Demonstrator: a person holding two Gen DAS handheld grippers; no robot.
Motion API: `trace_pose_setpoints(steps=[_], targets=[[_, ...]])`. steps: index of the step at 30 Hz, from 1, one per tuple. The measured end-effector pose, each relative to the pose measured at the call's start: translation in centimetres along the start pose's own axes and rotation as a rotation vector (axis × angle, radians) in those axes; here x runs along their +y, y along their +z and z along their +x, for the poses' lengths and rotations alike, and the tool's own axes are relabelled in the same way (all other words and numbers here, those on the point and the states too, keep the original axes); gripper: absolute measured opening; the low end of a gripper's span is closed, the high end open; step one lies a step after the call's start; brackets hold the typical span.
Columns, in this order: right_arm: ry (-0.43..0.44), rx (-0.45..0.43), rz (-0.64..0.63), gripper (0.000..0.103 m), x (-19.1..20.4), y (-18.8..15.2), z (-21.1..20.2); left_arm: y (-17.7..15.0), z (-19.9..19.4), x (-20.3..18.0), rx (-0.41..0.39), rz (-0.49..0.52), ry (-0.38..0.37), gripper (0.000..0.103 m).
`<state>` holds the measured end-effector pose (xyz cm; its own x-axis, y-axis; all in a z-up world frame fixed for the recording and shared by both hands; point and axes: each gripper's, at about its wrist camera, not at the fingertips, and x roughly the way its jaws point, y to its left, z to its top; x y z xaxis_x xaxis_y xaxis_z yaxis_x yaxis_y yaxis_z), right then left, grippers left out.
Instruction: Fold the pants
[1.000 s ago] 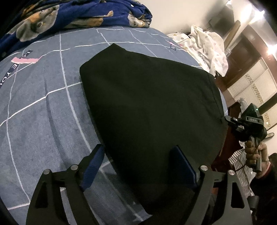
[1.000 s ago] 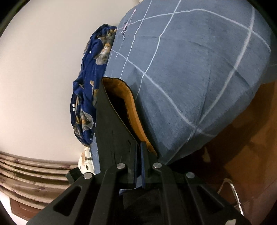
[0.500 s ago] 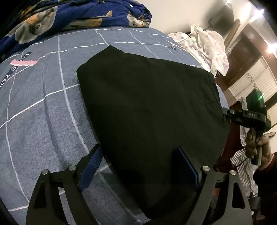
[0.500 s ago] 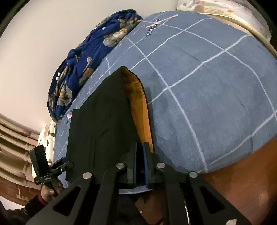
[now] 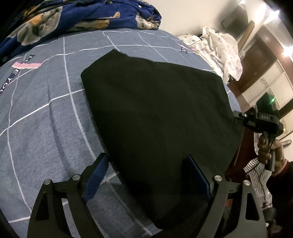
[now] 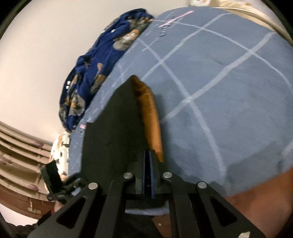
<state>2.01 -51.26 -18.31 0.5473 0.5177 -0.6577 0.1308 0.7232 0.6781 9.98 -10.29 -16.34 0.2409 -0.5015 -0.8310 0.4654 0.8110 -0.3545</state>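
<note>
in the left wrist view, the black pants point(image 5: 157, 117) are lying flat on the bed point(image 5: 45, 128), filling the middle of the frame. their long axis is running from the upper left, where a squared end is pointing toward the blue dog-print blanket point(image 5: 73, 16), down to the lower right, where the cloth is reaching the bed's edge. the left tongs point(image 5: 148, 175) are hanging with jaws spread wide at the bottom of the frame; the near end of the pants is sitting between the two blue pads, but the pads are not pressing on it. the right tongs point(image 5: 238, 115) are showing at the right edge of the frame, meeting the right border of the pants, with a hand point(image 5: 269, 150) gripping the handle below. a small number plate on that tool is too blurred to read. on the bedsheet at the upper left, dark strips are carrying white letters; "you" is legible, the rest is cut off. a small dark label near the spotted white cloth point(image 5: 221, 49) is too small to read.

in the right wrist view, the right tongs point(image 6: 148, 155) are pressed together and pinching the edge of the pants point(image 6: 113, 131), which are stretching away toward the upper middle of the frame. an orange lining point(image 6: 150, 117) is showing along the lifted right edge. the left tongs point(image 6: 60, 184) are sitting at the lower left, beside the other border. judging by this, the right hand is the one placed to carry its edge across toward the left side.
</note>
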Motion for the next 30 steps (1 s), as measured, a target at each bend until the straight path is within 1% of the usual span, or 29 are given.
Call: trace_pose_setpoints(steps=[1, 4, 6, 7, 8, 10, 11, 12, 14, 16, 17, 18, 19, 20, 22, 24, 25, 26, 27, 28, 30], targets=[[0.014, 0.004, 0.002, 0.006, -0.5, -0.3, -0.4, 0.0, 0.1, 0.1, -0.002, -0.004, -0.003, 0.086], [0.028, -0.019, 0.016, 0.013, -0.7, -0.2, -1.0, 0.0, 0.2, 0.0, -0.011, 0.009, -0.001, 0.088], [-0.018, -0.029, -0.009, 0.016, -0.2, 0.4, -0.8, 0.0, 0.2, 0.0, -0.009, 0.012, 0.006, 0.088], [-0.044, -0.034, -0.026, 0.021, 0.1, 0.8, -0.7, 0.1, 0.2, 0.0, -0.007, 0.011, 0.006, 0.088], [-0.064, -0.032, -0.045, 0.031, 0.5, 1.2, -0.4, 0.1, 0.2, 0.1, -0.006, 0.006, 0.003, 0.088], [-0.094, -0.020, -0.058, 0.044, 0.6, 1.9, 0.1, 0.3, 0.0, 0.3, -0.008, -0.010, -0.003, 0.088], [-0.099, -0.008, -0.064, 0.045, 0.6, 2.2, 0.6, 0.4, -0.2, 0.7, -0.013, -0.031, -0.010, 0.088], [-0.078, 0.011, -0.066, 0.045, 0.5, 2.4, 1.1, 0.5, -0.3, 1.1, -0.016, -0.057, -0.031, 0.088], [-0.050, 0.046, -0.072, 0.046, 0.4, 2.7, 1.9, 0.6, -0.4, 2.4, -0.033, -0.126, -0.103, 0.088], [-0.037, 0.064, -0.092, 0.047, 0.8, 2.9, 2.6, 1.2, -0.1, 3.6, -0.041, -0.178, -0.153, 0.088], [-0.027, 0.080, -0.098, 0.049, 1.1, 3.1, 3.0, 1.6, 0.0, 4.0, -0.045, -0.189, -0.185, 0.088], [0.000, 0.105, -0.102, 0.049, 1.3, 3.3, 3.3, 2.1, 0.3, 4.3, -0.041, -0.190, -0.222, 0.088], [0.036, 0.133, -0.108, 0.051, 1.5, 3.2, 3.7, 2.8, 0.8, 4.6, -0.030, -0.182, -0.276, 0.088], [0.081, 0.186, -0.130, 0.055, 1.9, 3.1, 4.5, 3.1, 1.0, 4.8, -0.025, -0.177, -0.305, 0.089], [0.087, 0.206, -0.185, 0.055, 2.3, 3.1, 5.0, 4.0, 1.7, 5.8, -0.021, -0.193, -0.397, 0.089], [0.119, 0.224, -0.151, 0.052, 1.6, 3.6, 5.0, 4.7, 2.1, 6.3, -0.021, -0.200, -0.450, 0.089], [0.129, 0.229, -0.124, 0.048, 1.1, 3.8, 5.1, 5.0, 2.2, 6.0, -0.017, -0.174, -0.437, 0.087], [0.126, 0.230, -0.117, 0.042, 1.0, 4.0, 5.2, 5.1, 2.3, 5.6, -0.016, -0.144, -0.403, 0.075], [0.115, 0.228, -0.118, 0.039, 1.0, 3.9, 5.2, 5.2, 2.4, 5.2, -0.021, -0.109, -0.343, 0.045], [0.101, 0.224, -0.115, 0.035, 1.1, 3.7, 5.3, 5.3, 2.5, 4.6, -0.026, -0.068, -0.243, 0.031], [0.111, 0.217, -0.085, 0.028, 1.0, 3.4, 5.3, 5.1, 2.4, 3.9, -0.046, -0.053, -0.201, 0.028]])
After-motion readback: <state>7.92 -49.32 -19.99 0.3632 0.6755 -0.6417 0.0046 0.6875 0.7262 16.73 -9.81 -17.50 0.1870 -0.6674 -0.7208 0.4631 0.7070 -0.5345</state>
